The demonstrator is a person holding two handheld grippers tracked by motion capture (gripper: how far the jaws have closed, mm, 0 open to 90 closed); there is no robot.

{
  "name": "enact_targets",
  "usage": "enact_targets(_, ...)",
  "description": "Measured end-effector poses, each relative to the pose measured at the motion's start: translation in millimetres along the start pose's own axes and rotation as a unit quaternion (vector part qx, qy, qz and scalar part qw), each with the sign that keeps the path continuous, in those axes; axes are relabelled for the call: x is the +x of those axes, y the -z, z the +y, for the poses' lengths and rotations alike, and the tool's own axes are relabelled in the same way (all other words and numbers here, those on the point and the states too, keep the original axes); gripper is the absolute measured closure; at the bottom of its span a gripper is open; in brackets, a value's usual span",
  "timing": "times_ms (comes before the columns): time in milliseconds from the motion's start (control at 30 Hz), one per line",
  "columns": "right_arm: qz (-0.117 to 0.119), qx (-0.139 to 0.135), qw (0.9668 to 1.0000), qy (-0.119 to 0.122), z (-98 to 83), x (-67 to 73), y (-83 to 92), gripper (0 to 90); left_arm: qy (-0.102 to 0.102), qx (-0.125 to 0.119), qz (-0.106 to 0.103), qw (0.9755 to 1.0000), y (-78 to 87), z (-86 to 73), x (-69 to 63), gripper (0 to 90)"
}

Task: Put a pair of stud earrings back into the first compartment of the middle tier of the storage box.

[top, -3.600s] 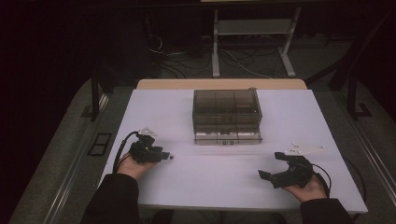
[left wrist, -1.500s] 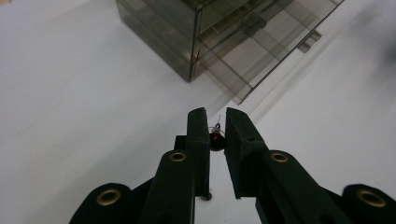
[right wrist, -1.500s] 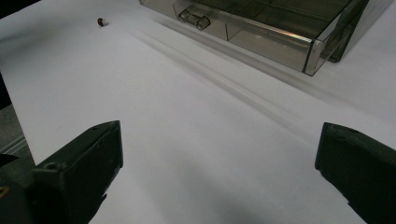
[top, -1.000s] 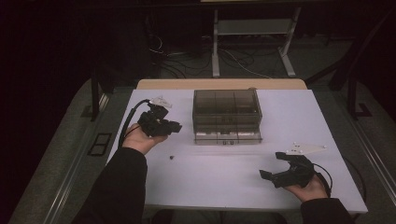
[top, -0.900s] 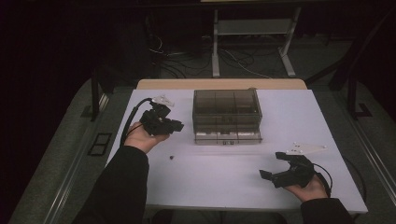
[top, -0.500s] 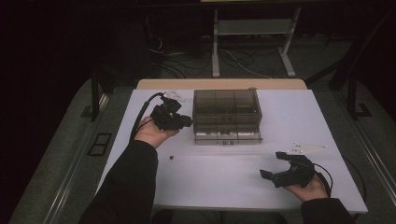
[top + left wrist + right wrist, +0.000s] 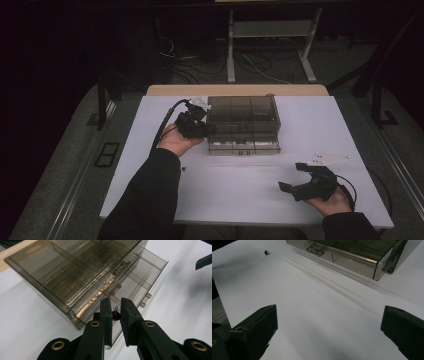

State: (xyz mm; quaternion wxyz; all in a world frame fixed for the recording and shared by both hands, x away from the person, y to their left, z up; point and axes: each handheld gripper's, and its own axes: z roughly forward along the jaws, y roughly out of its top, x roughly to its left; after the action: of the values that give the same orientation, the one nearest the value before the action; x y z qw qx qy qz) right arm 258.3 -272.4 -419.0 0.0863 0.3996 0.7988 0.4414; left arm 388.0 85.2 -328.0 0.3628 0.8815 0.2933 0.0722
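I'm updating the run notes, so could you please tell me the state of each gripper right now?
Left gripper: shut on a small dark red bead, over the smoked plastic drawer box.
Right gripper: open, holding nothing, above the white table.

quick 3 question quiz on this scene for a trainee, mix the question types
1. True or false: the left tool is shut on a small dark red bead.
2. Multiple choice: the right tool is A) open above the table, B) shut on a bead, C) inside the drawer.
3. Fill in: the left tool hangs over the open ____ of the smoky clear organizer.

Key
1. True. The bead sits pinched between the pads, with a thin wire loop above it.
2. A. Its jaws stand wide apart with nothing between them.
3. Drawer. It is pulled out at the front, and divided into compartments.
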Motion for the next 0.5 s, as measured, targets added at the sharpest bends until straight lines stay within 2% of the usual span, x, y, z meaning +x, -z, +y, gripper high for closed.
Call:
enact_targets(167,0.001,0.000,1.0000,0.000,-0.2,-0.2,0.0,0.4,0.003,0.001,-0.008,1.0000,-12.2,0.2,-1.9,78.9)
enact_targets(233,0.001,0.000,1.0000,0.000,-0.2,-0.2,0.0,0.4,-0.001,0.006,-0.010,0.9999,-16.0,0.1,-1.0,78.8)
enact_targets(267,0.001,0.001,1.0000,0.000,-0.2,-0.2,0.0,0.4,0.005,0.004,-0.011,0.9999,-18.6,-0.2,-1.8,78.9)
enact_targets(367,0.001,0.002,1.0000,0.000,-0.2,0.0,0.0,0.4,-0.001,0.012,-0.014,0.9998,-23.9,-0.7,-0.9,78.9)
enact_targets(500,0.001,0.003,1.0000,-0.002,-0.2,0.1,-0.1,0.4,0.001,0.016,-0.017,0.9997,-30.8,-1.7,-0.3,78.8)
